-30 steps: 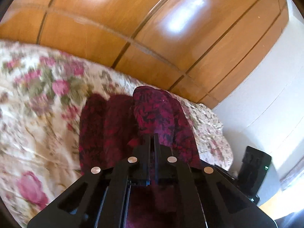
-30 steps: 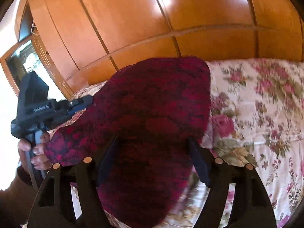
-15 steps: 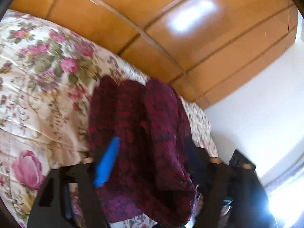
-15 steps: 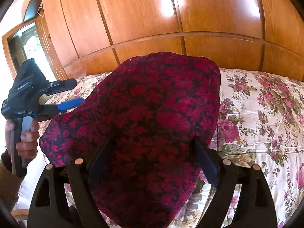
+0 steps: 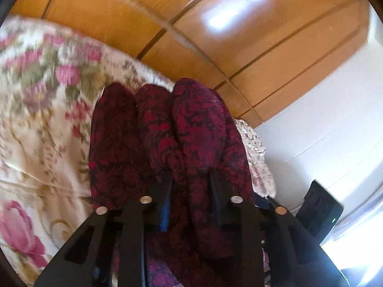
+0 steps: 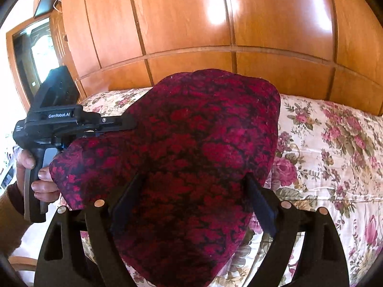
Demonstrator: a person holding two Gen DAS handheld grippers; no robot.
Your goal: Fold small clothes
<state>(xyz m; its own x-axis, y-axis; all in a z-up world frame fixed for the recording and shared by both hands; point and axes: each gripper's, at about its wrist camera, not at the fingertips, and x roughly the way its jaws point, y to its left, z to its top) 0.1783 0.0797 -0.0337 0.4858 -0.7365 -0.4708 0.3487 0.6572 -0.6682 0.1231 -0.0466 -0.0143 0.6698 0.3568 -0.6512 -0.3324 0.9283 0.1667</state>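
- Left wrist view: our left gripper (image 5: 189, 186) has its jaws partly apart with a thick fold of the dark red garment (image 5: 196, 129) bunched between them. We cannot tell whether the pads are truly pinching it or the cloth merely lies across them.
- The garment hangs in three soft, rounded lobes over the floral bedspread (image 5: 43, 124), with the glossy wooden wall panels (image 5: 215, 35) behind and a black device (image 5: 320, 212) at lower right.
- The risk we see here is that, if the hold is loose, the heavy folds could slide out and drop in a heap, undoing the alignment.
- Right wrist view: our right gripper (image 6: 191, 205) stands spread wide, the garment (image 6: 203, 143) draped over and between its fingers; it rests there and is not clamped.
- The cloth looks plush, a knit or velvety weave in crimson with a black pattern, and limp enough to sag at its edges.
- The left gripper (image 6: 59, 122) reaches the cloth's left edge, where a corner flops downwards.
- We judge that this loose corner could tuck under as the cloth is laid down, leaving a crooked fold on the quilted, puckered bedspread (image 6: 335, 148).
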